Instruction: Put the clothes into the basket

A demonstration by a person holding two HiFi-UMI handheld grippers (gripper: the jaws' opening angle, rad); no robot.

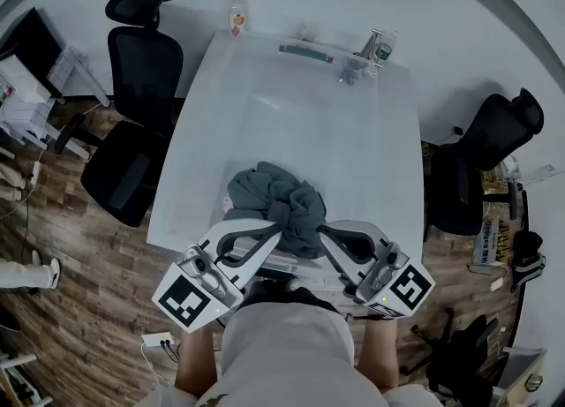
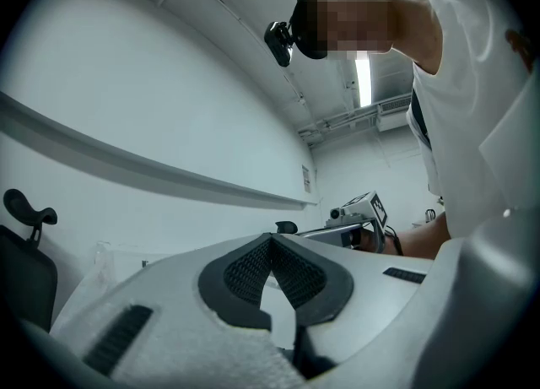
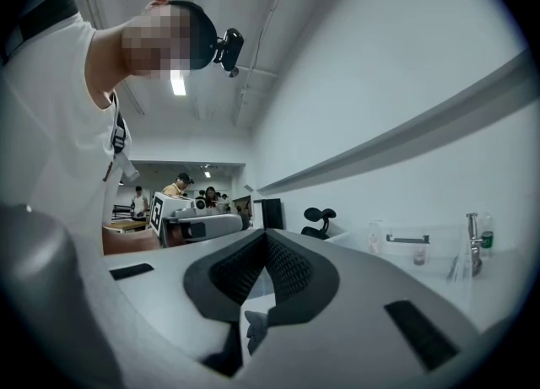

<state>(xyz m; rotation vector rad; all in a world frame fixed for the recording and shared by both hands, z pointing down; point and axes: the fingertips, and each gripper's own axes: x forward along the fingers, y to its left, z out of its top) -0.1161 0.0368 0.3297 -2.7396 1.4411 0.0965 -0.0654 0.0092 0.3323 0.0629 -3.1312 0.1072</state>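
Note:
A crumpled pile of dark grey-green clothes point(image 1: 278, 195) lies at the near edge of the white table point(image 1: 291, 114), and part of it hangs down between my two grippers. My left gripper point(image 1: 275, 230) points at the pile's lower left, its jaws point(image 2: 270, 242) shut tip to tip with nothing between them. My right gripper point(image 1: 322, 230) sits at the pile's lower right, also shut point(image 3: 267, 235). A small grey scrap point(image 3: 253, 326) shows through the gap low behind its pads. Both gripper views look upward at the wall. I see no basket.
Black office chairs stand left point(image 1: 132, 131) and right point(image 1: 481, 167) of the table. At the table's far edge are a bottle point(image 1: 237, 18), a dark bar point(image 1: 306, 50) and a metal tap-like fixture point(image 1: 375, 46). Several people point(image 3: 177, 186) stand far behind.

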